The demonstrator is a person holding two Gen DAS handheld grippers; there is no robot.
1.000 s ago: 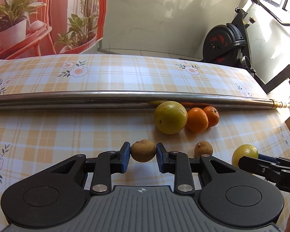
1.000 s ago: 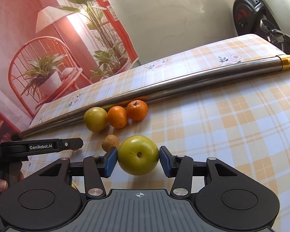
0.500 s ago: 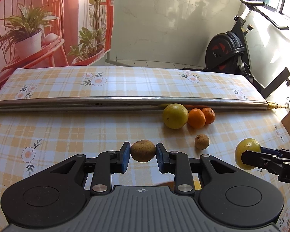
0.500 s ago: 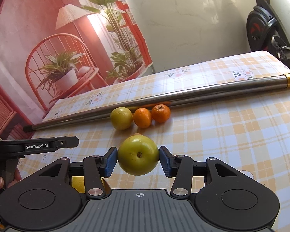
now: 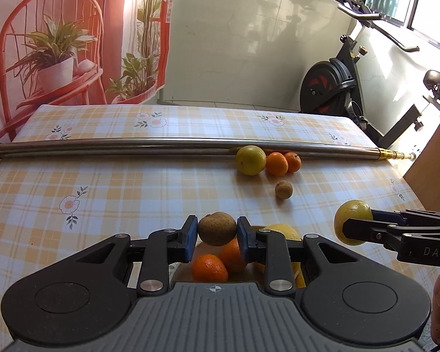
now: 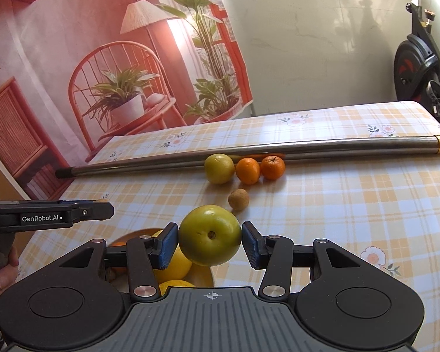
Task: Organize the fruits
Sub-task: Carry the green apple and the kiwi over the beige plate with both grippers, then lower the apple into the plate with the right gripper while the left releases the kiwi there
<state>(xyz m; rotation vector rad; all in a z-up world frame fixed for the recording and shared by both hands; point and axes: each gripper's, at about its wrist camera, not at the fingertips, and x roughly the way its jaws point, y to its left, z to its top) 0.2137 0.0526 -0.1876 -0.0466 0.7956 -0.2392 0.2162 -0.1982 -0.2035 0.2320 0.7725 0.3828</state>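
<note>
My left gripper [image 5: 217, 233] is shut on a small brown fruit [image 5: 217, 228], held above a wooden bowl [image 5: 204, 250] with oranges [image 5: 210, 268] and a yellow fruit [image 5: 281, 232] in it. My right gripper [image 6: 210, 245] is shut on a green-yellow round fruit [image 6: 209, 239], also above the bowl [image 6: 204, 275]; it shows at the right of the left wrist view [image 5: 353, 226]. On the table lie a green fruit [image 5: 250, 160], two oranges [image 5: 276, 163] and a small brown fruit [image 5: 284, 189].
A long steel pole [image 5: 161, 146] lies across the checked tablecloth [image 5: 102, 193] behind the loose fruit. An exercise bike [image 5: 334, 88] stands beyond the table's far right corner. A brown panel [image 5: 434, 164] stands at the right edge.
Both grippers have lifted and pulled back toward the near side with their fruits. The bowl with oranges and yellow fruit has come into view under them.
</note>
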